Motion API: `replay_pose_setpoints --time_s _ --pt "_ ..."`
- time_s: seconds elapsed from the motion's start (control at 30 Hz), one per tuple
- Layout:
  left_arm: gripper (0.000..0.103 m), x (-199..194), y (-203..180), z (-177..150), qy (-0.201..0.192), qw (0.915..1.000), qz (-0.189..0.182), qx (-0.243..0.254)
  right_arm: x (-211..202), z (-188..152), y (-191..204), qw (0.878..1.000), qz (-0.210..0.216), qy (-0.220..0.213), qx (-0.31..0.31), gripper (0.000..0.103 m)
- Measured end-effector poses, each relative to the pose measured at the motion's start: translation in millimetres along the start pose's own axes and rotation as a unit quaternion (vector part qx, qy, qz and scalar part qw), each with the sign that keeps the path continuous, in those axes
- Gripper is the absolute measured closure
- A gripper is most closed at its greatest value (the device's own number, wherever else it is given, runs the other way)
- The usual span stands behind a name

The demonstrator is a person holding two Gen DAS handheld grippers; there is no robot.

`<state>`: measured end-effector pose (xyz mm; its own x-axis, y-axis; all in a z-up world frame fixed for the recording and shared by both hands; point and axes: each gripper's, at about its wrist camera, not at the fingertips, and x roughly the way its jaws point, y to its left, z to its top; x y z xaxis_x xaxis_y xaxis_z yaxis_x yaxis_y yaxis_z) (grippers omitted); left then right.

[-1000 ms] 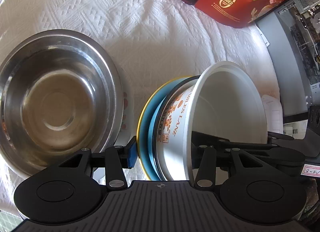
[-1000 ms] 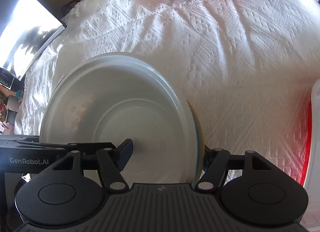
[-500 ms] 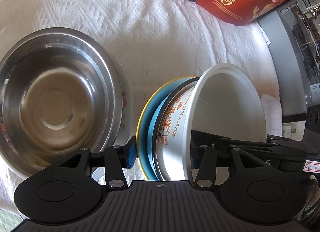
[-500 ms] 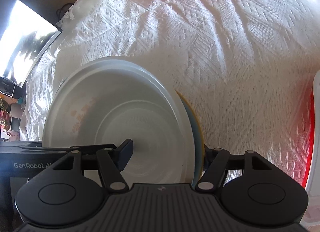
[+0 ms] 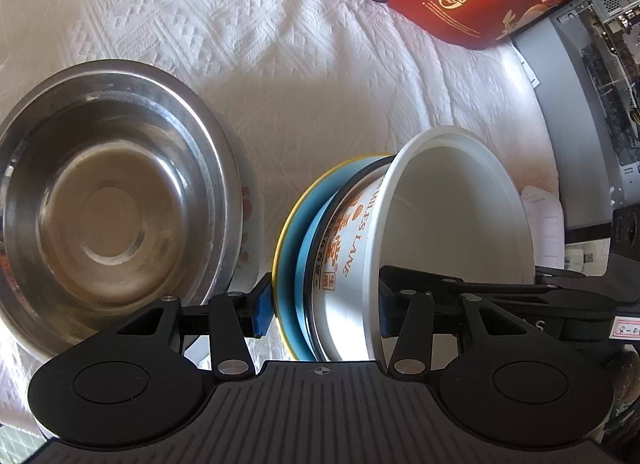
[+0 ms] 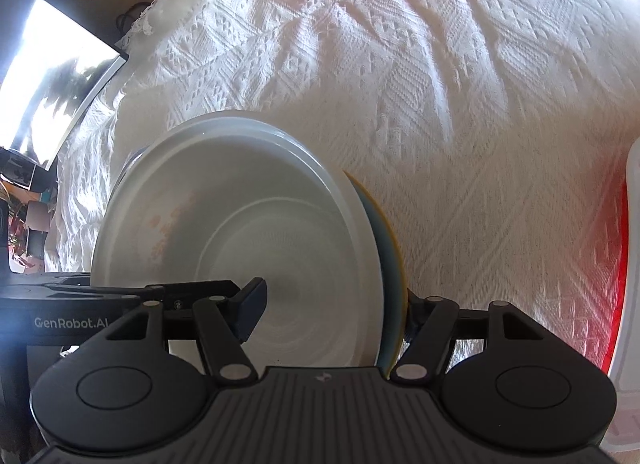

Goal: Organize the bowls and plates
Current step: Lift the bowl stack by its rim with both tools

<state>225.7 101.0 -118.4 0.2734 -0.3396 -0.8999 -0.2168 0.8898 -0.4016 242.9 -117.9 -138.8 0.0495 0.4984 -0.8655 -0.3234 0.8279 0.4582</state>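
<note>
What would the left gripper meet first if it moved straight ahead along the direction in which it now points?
The left gripper is already clamped on the nested stack: the white paper bowl inside the blue plate. So the stack travels with it. Beyond the stack lies the white tablecloth, probably the first contact, though depth is unclear.

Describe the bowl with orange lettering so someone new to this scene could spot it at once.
On the white tablecloth, look right of the big steel bowl. There the left gripper clamps a tilted stack: a blue plate with a yellow rim and the white bowl against it. It is the only dish with orange lettering on its outer wall.
</note>
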Motion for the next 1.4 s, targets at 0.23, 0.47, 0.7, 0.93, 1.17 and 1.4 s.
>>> replay_pose_setpoints --time_s 0.23,0.47,0.7,0.93,1.17,1.4 --pt "0.053 2 -3 -1 0.000 0.9999 0.011 0.002 3 2 5 1.000 -0.013 0.010 -0.001 0.038" --pt "0.053 3 -3 -2 0.001 0.9999 0.011 0.003 3 2 4 1.000 -0.014 0.013 0.005 0.039" --pt "0.053 1 -4 -1 0.005 1.0000 0.003 0.002 0 1 4 1.000 -0.016 0.018 0.009 0.039" --pt "0.053 -6 -8 1 -0.004 0.9999 -0.007 0.009 -10 2 7 1.000 -0.024 0.008 0.006 0.040" --pt "0.053 -16 -13 3 -0.008 0.9997 -0.016 0.015 -24 0 11 0.999 -0.031 -0.006 0.002 0.040" --pt "0.053 -44 -13 14 -0.033 0.9990 -0.029 0.011 -44 7 25 0.999 -0.034 -0.026 -0.004 0.040"
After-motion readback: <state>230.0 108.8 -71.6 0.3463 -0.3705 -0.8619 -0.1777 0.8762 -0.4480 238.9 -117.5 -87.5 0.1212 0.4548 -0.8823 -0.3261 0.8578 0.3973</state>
